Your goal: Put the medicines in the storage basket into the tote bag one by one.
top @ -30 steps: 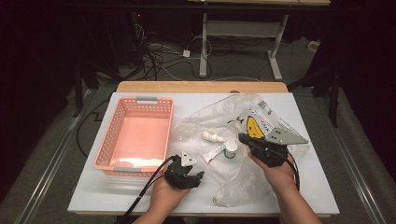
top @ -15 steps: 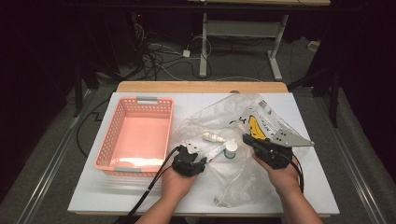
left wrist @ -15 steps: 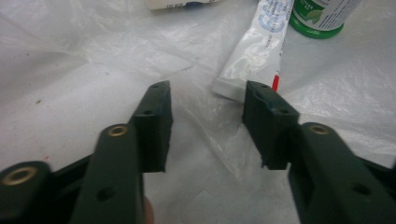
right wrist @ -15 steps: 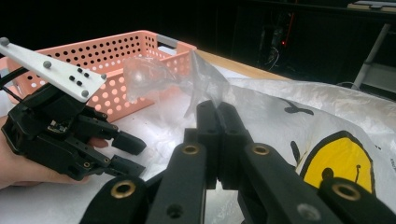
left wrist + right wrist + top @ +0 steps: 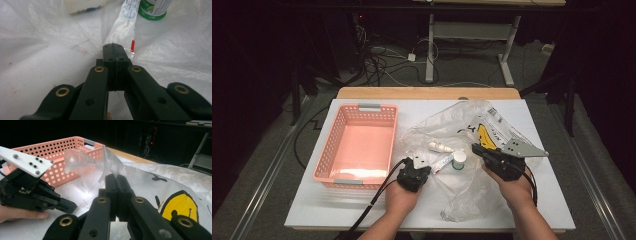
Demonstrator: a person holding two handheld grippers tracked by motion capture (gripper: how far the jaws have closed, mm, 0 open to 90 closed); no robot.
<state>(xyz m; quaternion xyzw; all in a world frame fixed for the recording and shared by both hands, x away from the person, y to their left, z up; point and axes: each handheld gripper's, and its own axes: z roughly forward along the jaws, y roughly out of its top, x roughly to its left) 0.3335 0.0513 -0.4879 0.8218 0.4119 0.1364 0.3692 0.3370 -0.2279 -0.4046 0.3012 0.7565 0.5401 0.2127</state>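
Plastic bag [image 5: 462,150] pinched both sides: your left hand-held gripper [image 5: 418,165] just closed on film, right hand-held gripper [image 5: 477,148] clamps edge, spreading mouth beside basket [image 5: 357,145].

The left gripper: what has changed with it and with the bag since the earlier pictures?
The left gripper moved a little up the table, to the near edge of the clear plastic bag, and its fingers have just been closing; in the left gripper view they now pinch the film. The right gripper kept its grip on the bag. The pink basket and the small bottles stayed put.
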